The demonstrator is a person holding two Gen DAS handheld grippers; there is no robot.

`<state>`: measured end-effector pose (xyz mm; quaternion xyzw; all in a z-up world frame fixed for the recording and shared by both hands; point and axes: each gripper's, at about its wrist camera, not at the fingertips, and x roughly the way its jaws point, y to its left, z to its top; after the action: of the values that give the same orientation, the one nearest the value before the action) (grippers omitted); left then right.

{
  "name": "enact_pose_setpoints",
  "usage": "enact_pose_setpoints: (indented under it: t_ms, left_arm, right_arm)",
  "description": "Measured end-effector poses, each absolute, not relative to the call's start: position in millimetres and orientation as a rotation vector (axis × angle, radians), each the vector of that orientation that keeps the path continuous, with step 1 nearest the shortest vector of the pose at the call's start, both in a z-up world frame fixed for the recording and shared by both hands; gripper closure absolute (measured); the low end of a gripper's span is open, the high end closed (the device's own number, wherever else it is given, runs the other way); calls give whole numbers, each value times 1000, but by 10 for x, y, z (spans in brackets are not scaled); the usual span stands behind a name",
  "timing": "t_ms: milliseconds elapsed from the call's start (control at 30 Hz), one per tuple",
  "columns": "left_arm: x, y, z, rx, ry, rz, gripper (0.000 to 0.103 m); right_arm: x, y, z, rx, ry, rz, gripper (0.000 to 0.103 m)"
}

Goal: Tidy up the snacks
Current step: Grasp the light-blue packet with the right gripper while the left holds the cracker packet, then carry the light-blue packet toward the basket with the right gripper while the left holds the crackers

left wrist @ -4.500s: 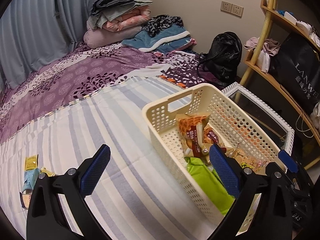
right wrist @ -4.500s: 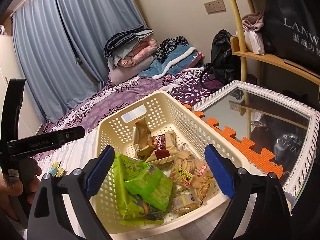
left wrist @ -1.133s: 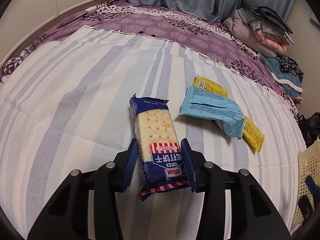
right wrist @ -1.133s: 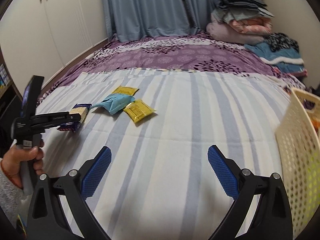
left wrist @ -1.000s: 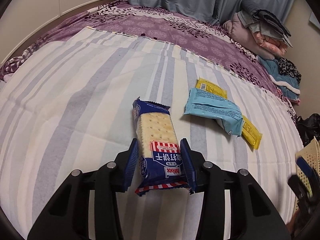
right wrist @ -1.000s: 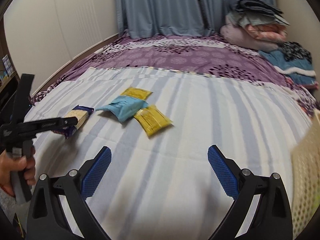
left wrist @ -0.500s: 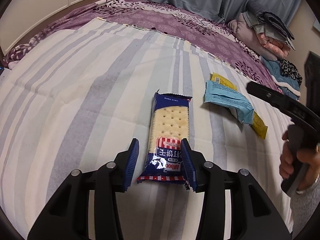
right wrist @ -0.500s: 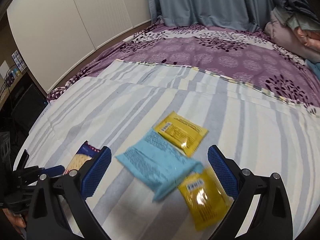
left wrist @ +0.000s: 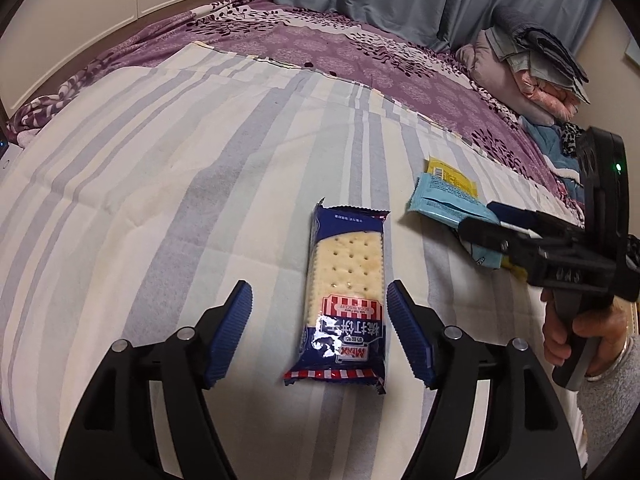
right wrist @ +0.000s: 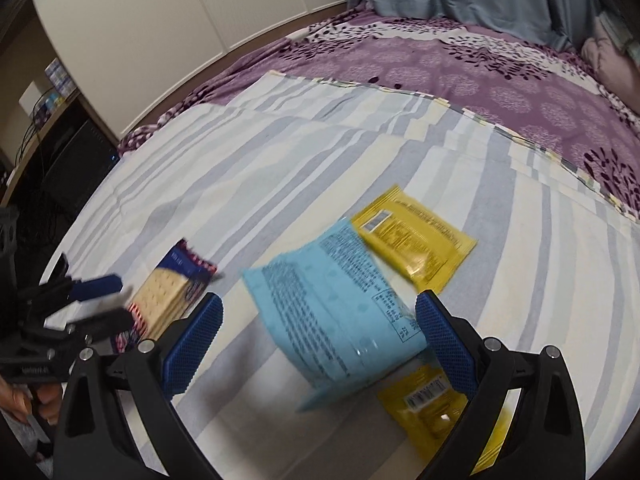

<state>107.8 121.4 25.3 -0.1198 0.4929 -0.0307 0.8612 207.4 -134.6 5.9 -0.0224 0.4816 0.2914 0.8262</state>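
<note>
A blue cracker packet lies flat on the striped bed sheet. My left gripper is open, its pads on either side of the packet's near end without touching it. A light blue snack bag lies between the pads of my open right gripper. One yellow packet lies just beyond the bag, another yellow packet under its near end. The cracker packet also shows in the right wrist view, the blue bag in the left wrist view.
A purple floral bedspread covers the far part of the bed. Folded blankets and pillows are stacked at the far right. White wardrobe doors and a dark shelf unit stand beyond the bed's left edge.
My left gripper has opened and let go of the cracker packet, which now lies on the sheet. My right gripper has moved in close over the light blue bag.
</note>
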Motion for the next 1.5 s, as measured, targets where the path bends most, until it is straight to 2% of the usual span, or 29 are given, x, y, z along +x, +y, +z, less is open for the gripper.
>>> enact_pose_setpoints:
  t_ms: [167,267,333,500,733,800,900,1200,1500]
  left_arm:
    - [1142,1200,252,-241,1036,-70,32]
    - [1167,1180,246,-234,1039,-74,32]
    - [1174,1153,239,-227,1044,-79,32]
    - [1226,1064,194,-208,1054,-93,32]
    - [1304,950,129,-165,1048,-86,34]
    - [1327,932,100,-143,1052,-84,50]
    - [1322,926,86,-133,1047,-85,57]
    - [1221,906,163,-125,1034,-98,59]
    - [1022,821,531,-114,971,-141,59]
  right_arm:
    - [2060,-1249,-9,-123,1035,594,9]
    - [2122,-1242,-72,-119,1056,552,19]
    - [2131,-1256,-86,-108,1058,533,32]
    - [2017,-1270,-43,-120,1042,525,40]
    - [1799,-1412,95,-81,1018,507,45]
    - [1722,-1470,121,-74,1010,495,46]
    - [1602,-1574,184,-35,997,490,48]
    - [1291,-1770,279,52,973,479,50]
    - [983,-1980,537,132,908,465,51]
